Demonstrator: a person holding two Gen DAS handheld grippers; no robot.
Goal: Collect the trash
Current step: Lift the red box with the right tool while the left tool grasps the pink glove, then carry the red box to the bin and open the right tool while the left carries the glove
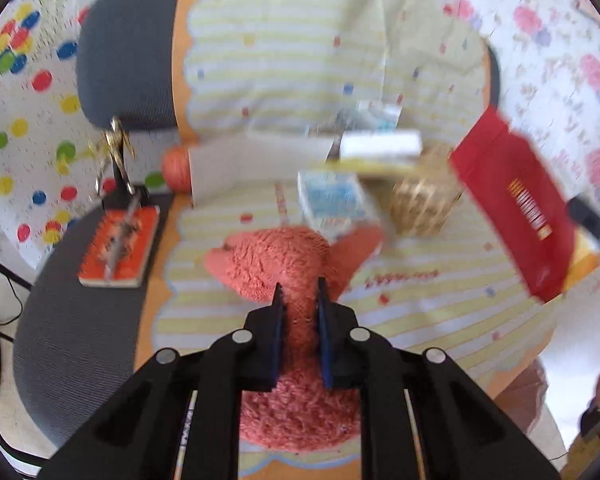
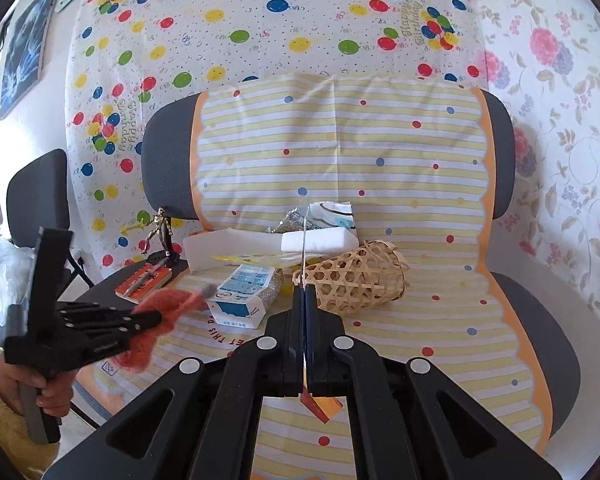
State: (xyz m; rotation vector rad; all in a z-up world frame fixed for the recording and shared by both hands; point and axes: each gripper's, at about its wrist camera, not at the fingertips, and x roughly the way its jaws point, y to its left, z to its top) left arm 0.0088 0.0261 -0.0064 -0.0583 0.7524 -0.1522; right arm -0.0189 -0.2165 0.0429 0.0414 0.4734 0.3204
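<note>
My left gripper (image 1: 300, 296) is clenched on a salmon knit cloth (image 1: 284, 264), lifted just above the striped chair cover (image 2: 380, 160), while my right gripper (image 2: 303, 292) is pinched tight on a thin red packet (image 1: 516, 208), seen edge-on between its pads. I judge the main risk to be the limp cloth sagging and dragging the milk carton (image 2: 240, 292) lying just beside it, or slipping through the pads. The flat packet, held only by one edge, could twist loose or swing into the woven basket (image 2: 356, 276).
</note>
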